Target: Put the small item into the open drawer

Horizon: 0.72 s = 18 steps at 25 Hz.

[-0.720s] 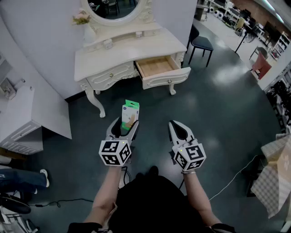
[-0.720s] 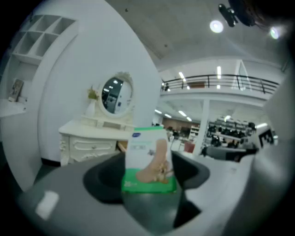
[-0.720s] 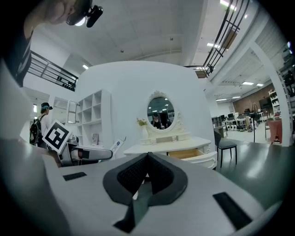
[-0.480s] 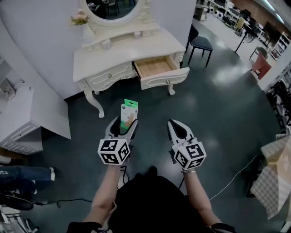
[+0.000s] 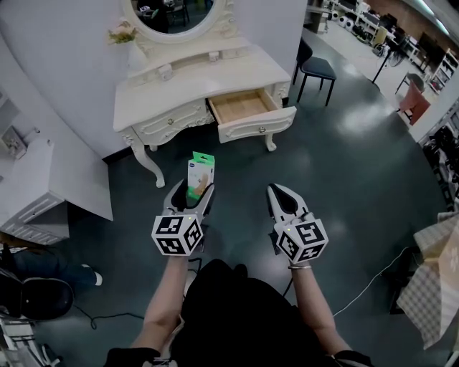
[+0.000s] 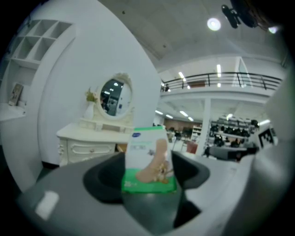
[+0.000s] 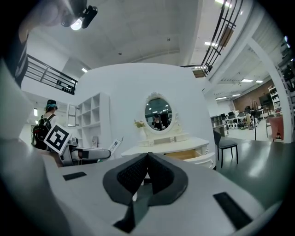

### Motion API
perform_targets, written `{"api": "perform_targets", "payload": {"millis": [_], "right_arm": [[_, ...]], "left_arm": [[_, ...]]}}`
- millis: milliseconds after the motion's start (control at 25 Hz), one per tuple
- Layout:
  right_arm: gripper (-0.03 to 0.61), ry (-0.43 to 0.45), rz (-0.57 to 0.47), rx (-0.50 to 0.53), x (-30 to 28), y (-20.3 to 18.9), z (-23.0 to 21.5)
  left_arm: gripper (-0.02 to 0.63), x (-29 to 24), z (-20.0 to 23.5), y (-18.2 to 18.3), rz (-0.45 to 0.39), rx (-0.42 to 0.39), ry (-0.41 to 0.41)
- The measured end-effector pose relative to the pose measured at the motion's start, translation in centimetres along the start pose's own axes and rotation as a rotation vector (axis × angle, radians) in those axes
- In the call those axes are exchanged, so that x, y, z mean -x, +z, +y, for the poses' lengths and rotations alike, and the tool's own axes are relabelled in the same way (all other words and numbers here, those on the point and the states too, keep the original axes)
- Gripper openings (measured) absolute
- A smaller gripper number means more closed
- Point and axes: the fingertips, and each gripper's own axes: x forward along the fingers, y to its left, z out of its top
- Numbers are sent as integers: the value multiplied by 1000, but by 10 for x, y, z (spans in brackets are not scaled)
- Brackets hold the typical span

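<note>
A small white and green box with a foot pictured on it stands upright between the jaws of my left gripper, which is shut on it. In the left gripper view the box fills the middle, in front of the white dressing table. My right gripper hangs beside it, shut and empty, its jaws meeting at the tip. The open wooden drawer juts out from the dressing table, well ahead of both grippers. From the right gripper view I see the drawer side-on.
An oval mirror and a small flower vase top the dressing table. A dark chair stands to its right. A white cabinet sits at the left. Dark floor stretches between me and the furniture.
Both grippers have moved slightly forward toward the dressing table, the left one carrying the box. A person's legs at the lower left have moved out of sight.
</note>
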Motion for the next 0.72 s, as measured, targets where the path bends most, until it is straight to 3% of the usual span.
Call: {"api": "perform_targets", "payload": {"millis": [360,720], "right_arm": [[-3,7,-6,-17,-16,4,-18],[-3,-17,-5,-19,-60,12,-52]], "left_arm": [[325,-25,3,3,18,-15,10],[325,-87,24,10,27,-14,-4]]}}
